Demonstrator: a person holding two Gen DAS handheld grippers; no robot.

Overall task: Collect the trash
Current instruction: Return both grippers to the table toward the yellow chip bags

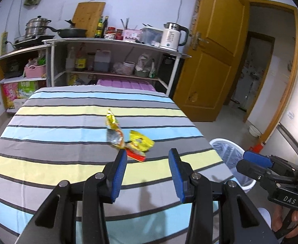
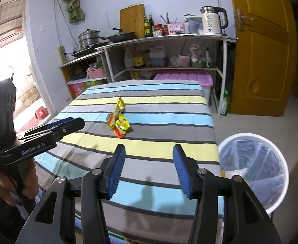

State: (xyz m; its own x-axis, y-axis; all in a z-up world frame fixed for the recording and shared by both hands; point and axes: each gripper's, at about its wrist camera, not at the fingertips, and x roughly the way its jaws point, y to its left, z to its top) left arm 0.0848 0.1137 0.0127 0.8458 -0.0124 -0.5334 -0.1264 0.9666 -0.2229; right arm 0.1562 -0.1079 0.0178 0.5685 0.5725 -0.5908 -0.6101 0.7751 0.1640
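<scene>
Currently we hold left gripper (image 1: 147, 154) and right gripper (image 2: 149, 150) with jaws apart over the striped tablecloth (image 2: 169, 109); crumpled snack wrappers (image 2: 118, 122) lie mid-cloth, lined trash bin (image 2: 254, 162) beside its right edge.

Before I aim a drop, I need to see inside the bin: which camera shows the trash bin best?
The right wrist view: the trash bin shows its whole rim, its plastic liner and some litter inside. The left wrist view catches only part of it beyond the table edge, partly hidden by the right tongs.
</scene>
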